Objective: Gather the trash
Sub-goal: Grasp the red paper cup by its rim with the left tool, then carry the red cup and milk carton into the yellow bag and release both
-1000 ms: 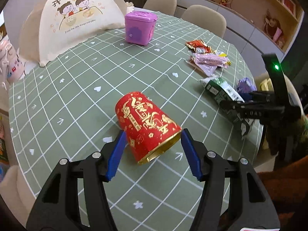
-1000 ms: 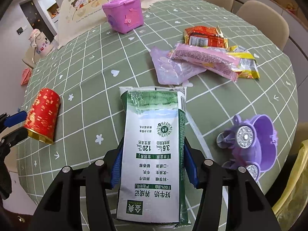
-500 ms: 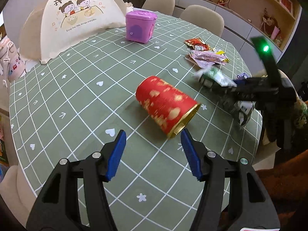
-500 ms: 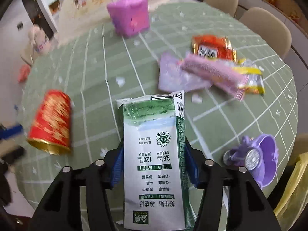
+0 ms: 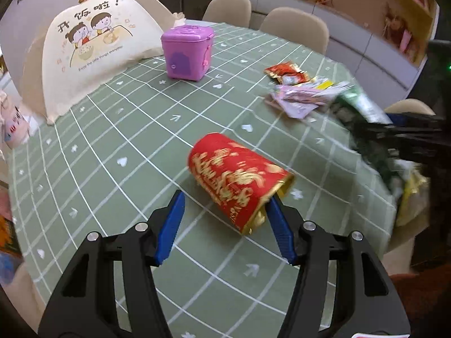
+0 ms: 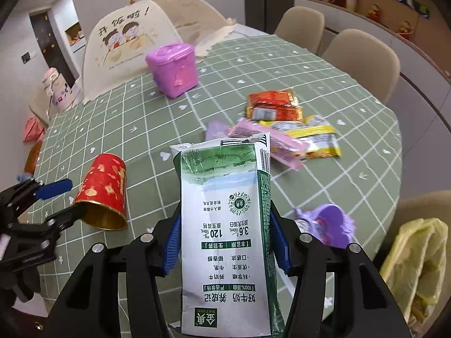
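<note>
A: Start at the right gripper point(image 6: 225, 242). What has it got?

B: A flattened milk carton point(image 6: 225, 225), clamped between both blue pads and lifted clear of the surface point(image 6: 366, 129). The carton is wide, so the jaws stand well apart, but they are gripping it.

A: And the left gripper point(image 5: 225, 225)?

B: Its jaws have just been closing around the red paper cup point(image 5: 236, 180), which lies on its side with the gold mouth toward the gripper. The right pad is at the cup's rim and looks to be touching it; the left pad is clearly apart from it. So nothing is held there yet.

A: How would you finish that grasp?

B: I'd shift the gripper over so the cup sits centred between the pads, then squeeze gently; a paper cup probably crushes or rolls away under a one-sided push.

A: What else is out there?

B: Snack wrappers point(image 6: 284, 129) piled farther along the surface, still to be collected, and a yellow bag point(image 6: 417, 262) hanging off its right edge, likely where the trash goes.
</note>
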Motion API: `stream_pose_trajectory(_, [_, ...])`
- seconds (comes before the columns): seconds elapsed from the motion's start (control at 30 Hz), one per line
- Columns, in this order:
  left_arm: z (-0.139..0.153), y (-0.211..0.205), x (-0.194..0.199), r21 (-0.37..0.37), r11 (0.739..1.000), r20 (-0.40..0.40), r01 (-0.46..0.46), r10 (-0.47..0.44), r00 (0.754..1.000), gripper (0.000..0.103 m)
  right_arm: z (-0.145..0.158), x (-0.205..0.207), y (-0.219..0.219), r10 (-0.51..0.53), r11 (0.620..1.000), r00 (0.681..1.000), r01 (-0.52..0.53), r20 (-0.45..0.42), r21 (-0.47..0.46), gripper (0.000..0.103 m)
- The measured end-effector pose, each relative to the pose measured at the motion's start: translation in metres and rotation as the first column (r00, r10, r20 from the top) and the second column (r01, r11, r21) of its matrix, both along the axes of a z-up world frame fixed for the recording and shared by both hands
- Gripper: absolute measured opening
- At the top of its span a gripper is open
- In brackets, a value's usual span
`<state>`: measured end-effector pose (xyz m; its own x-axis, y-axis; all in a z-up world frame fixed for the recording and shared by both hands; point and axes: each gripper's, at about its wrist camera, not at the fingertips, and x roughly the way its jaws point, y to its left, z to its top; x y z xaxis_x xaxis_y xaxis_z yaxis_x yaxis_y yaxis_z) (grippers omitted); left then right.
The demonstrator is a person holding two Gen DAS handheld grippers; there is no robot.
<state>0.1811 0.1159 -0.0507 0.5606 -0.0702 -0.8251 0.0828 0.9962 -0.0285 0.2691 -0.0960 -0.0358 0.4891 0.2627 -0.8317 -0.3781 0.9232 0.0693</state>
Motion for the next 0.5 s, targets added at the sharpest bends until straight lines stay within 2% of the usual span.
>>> stream_pose_trajectory(0.07, [0.001,0.003,0.005,-0.019,1.0,0.001,-0.01,0.01,1.0,0.022,0.006,-0.002,-0.009,-0.017,1.0,1.0,0.017,0.013,0.01,0.052])
stream_pose_trajectory(0.13, [0.012,0.005,0.01,-0.033,0.999,0.037,-0.021,0.023,0.999,0.005,0.013,-0.006,-0.02,-0.039,0.999,0.999,0.038,0.031,0.023,0.052])
stream_pose_trajectory(0.3, [0.055,-0.007,0.021,-0.061,0.997,0.165,0.038,-0.027,0.986,0.003,0.041,-0.015,-0.049,-0.101,0.994,0.989,0.095,0.105,0.061,0.052])
stream_pose_trajectory(0.4, [0.084,-0.032,0.035,-0.087,0.989,0.224,0.121,-0.099,0.97,0.003,0.064,-0.02,-0.076,-0.157,0.986,0.975,0.146,0.158,0.077,0.052])
stream_pose_trajectory(0.5, [0.102,-0.065,0.046,-0.125,0.97,0.255,0.209,-0.172,0.952,0.003,0.082,-0.028,-0.106,-0.214,0.976,0.955,0.203,0.206,0.073,0.052])
